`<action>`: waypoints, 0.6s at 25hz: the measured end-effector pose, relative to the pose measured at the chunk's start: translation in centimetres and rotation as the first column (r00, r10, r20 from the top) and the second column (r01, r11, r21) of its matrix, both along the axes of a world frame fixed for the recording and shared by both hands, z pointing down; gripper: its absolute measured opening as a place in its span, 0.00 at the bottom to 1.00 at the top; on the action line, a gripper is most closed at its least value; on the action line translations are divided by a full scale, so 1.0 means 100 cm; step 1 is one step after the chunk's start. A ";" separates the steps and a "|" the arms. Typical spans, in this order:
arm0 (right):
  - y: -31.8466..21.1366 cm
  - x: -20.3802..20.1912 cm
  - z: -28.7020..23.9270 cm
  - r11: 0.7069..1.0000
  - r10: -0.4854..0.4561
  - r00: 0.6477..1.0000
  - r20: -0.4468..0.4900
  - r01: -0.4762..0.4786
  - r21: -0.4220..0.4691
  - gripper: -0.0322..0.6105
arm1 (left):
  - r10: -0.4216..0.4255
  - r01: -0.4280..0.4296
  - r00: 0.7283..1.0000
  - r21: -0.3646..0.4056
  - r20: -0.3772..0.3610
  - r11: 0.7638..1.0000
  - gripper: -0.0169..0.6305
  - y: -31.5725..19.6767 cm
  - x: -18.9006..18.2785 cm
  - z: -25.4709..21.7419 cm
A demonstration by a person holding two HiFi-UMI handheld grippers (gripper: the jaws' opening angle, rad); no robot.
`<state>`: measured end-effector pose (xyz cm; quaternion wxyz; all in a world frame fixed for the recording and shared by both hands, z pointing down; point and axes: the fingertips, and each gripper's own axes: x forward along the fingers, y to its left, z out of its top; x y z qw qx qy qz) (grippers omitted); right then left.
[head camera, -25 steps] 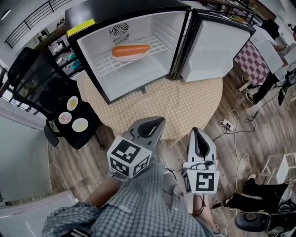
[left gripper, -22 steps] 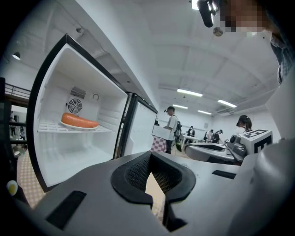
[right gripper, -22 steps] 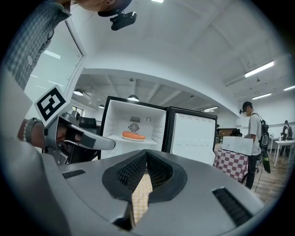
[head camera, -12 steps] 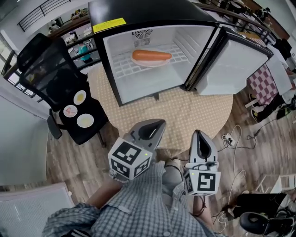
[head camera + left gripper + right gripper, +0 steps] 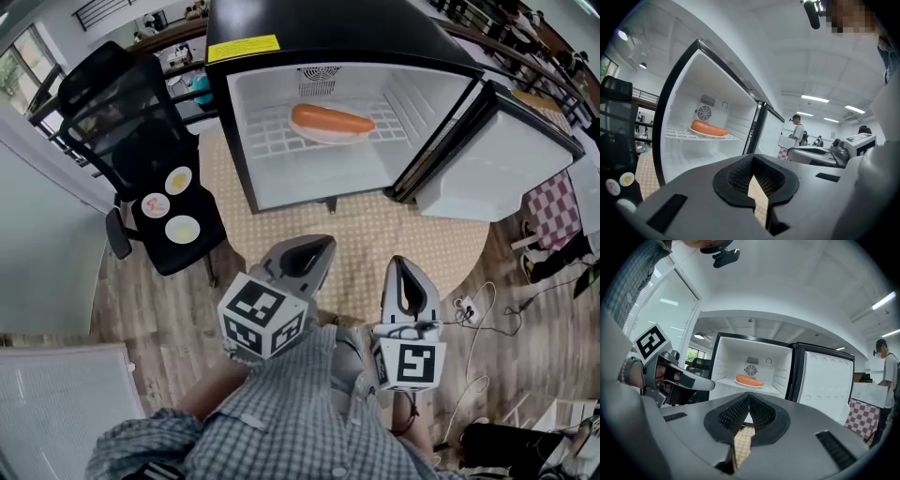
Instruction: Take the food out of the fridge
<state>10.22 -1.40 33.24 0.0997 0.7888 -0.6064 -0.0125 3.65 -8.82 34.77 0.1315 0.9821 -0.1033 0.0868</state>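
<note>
Sausage (image 5: 333, 120) on a plate (image 5: 325, 137), on the fridge (image 5: 242, 141) shelf at 12 o'clock. Left hand-held gripper (image 5: 322, 246) and right hand-held gripper (image 5: 399, 263) at 6 o'clock: jaws together, empty. Looks like the approach; next likely needs reaching in and parting the jaws.

The person holds both grippers side by side, close in front of the chest, pointing forward and roughly level. The left gripper (image 5: 313, 251) has its jaws pressed together with nothing between them. The right gripper (image 5: 402, 270) appears closed and empty too. The hands are mostly hidden behind the marker cubes.
</note>
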 end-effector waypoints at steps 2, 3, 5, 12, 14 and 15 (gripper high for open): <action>-0.008 0.009 -0.001 1.000 -0.031 1.000 0.000 0.031 -0.002 0.06 | -0.027 0.027 1.000 0.004 -0.001 1.000 0.03 -0.004 0.007 -0.002; -0.012 0.013 -0.001 0.999 -0.048 0.999 0.000 0.048 -0.004 0.06 | -0.042 0.042 0.999 0.007 -0.003 0.999 0.03 -0.007 0.011 -0.003; -0.020 0.021 -0.001 0.996 -0.086 0.996 0.002 0.086 -0.011 0.06 | -0.078 0.078 0.997 0.006 -0.010 0.997 0.03 -0.012 0.017 -0.006; -0.047 0.053 -0.002 0.982 -0.188 0.981 0.047 0.189 -0.014 0.06 | -0.206 0.206 0.978 0.004 -0.015 0.979 0.03 -0.027 0.029 -0.012; -0.055 0.060 -0.002 0.976 -0.215 0.976 0.048 0.215 -0.016 0.06 | -0.244 0.244 0.970 0.005 -0.015 0.970 0.03 -0.030 0.030 -0.013; -0.060 0.064 -0.003 0.974 -0.227 0.972 0.054 0.228 -0.016 0.06 | -0.262 0.262 0.965 0.006 -0.015 0.965 0.03 -0.032 0.030 -0.014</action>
